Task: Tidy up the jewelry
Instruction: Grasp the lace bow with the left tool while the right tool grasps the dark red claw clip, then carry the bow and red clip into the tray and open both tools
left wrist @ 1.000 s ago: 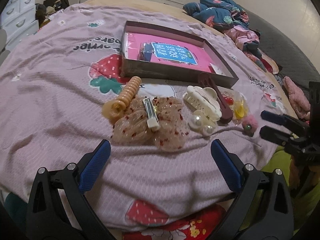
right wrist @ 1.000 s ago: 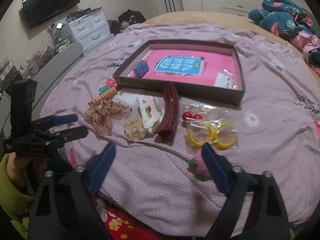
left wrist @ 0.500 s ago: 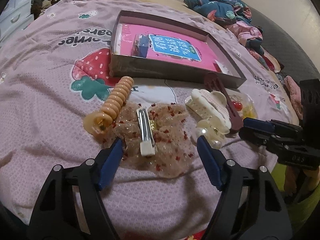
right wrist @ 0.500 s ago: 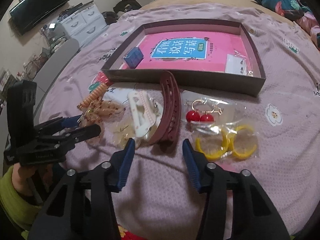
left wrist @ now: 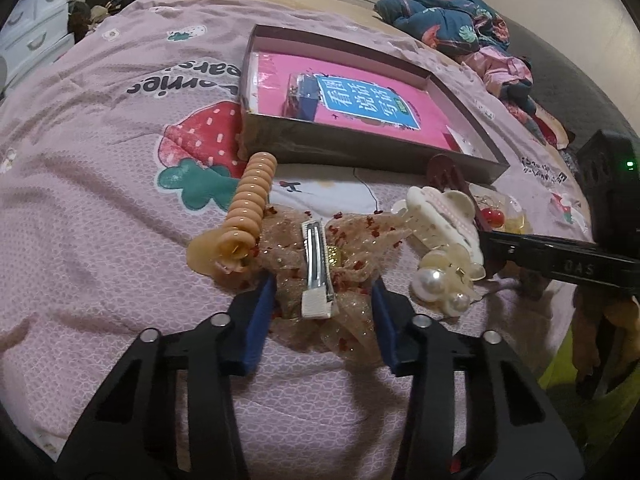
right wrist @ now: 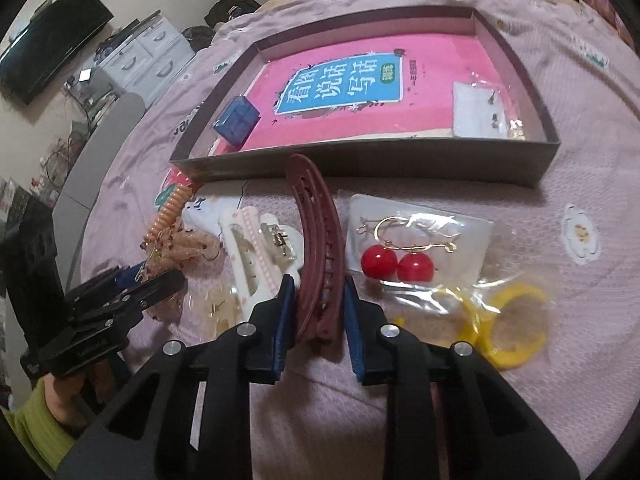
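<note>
On the bedspread [left wrist: 100,184], both hand-held grippers, just closing, pinch clips beside the box's [right wrist: 360,156] front wall.

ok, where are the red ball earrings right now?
Right wrist view: the red ball earrings lie bagged on the bedspread, right of the maroon hair clip, above the yellow hoops, before the box.

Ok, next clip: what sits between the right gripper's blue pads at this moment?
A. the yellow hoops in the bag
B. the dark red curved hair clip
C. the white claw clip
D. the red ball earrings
B: in the right wrist view the right gripper has its jaws on either side of the near end of the dark red curved hair clip; they have just been closing on it.
</note>
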`<state>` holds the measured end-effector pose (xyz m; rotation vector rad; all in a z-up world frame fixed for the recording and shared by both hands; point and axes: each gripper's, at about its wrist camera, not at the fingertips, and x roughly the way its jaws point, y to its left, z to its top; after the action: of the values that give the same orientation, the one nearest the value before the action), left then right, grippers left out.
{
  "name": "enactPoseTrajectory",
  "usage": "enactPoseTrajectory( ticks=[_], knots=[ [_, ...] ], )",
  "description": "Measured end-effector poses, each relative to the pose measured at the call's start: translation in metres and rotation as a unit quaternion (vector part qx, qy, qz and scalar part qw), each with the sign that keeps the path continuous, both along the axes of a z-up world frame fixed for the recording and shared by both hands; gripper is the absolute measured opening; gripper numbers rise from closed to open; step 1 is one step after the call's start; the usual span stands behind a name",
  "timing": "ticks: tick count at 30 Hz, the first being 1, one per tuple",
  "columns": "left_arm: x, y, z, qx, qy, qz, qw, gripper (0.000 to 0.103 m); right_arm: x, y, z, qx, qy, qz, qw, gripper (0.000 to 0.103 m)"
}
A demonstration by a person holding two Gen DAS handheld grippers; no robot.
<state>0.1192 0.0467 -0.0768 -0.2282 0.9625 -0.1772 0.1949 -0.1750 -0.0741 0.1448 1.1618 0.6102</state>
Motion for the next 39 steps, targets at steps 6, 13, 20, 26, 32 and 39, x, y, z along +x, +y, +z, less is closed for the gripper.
enactPoseTrajectory(
  ticks=[6,13,20,26,32,39],
  knots=[
    [-0.005,0.004,0.003,-0.017,-0.007,-0.001,0.9998,0.023,0.005,0.007,0.0,0.011,-0.001,-0.002,1.0,0.014],
    [-0.017,0.005,0.009,-0.029,-0.017,-0.001,0.9994,0.021,-0.007,0.009,0.009,0.008,-0.034,-0.002,0.999,0.013],
    [-0.032,0.001,0.023,-0.028,-0.035,-0.008,0.999,0.021,-0.022,-0.002,0.032,0.014,-0.074,-0.007,0.997,0.013],
    [-0.04,-0.009,0.04,-0.023,-0.051,-0.022,0.9982,0.021,-0.031,-0.019,0.048,0.015,-0.099,-0.018,0.995,0.013],
    [-0.04,-0.024,0.048,-0.02,-0.056,-0.037,0.9976,0.021,-0.041,-0.044,0.059,0.006,-0.116,-0.042,0.992,0.013],
    [-0.03,-0.05,0.054,-0.015,-0.058,-0.065,0.9961,0.021,-0.048,-0.073,0.067,0.002,-0.128,-0.069,0.989,0.013]
  ],
)
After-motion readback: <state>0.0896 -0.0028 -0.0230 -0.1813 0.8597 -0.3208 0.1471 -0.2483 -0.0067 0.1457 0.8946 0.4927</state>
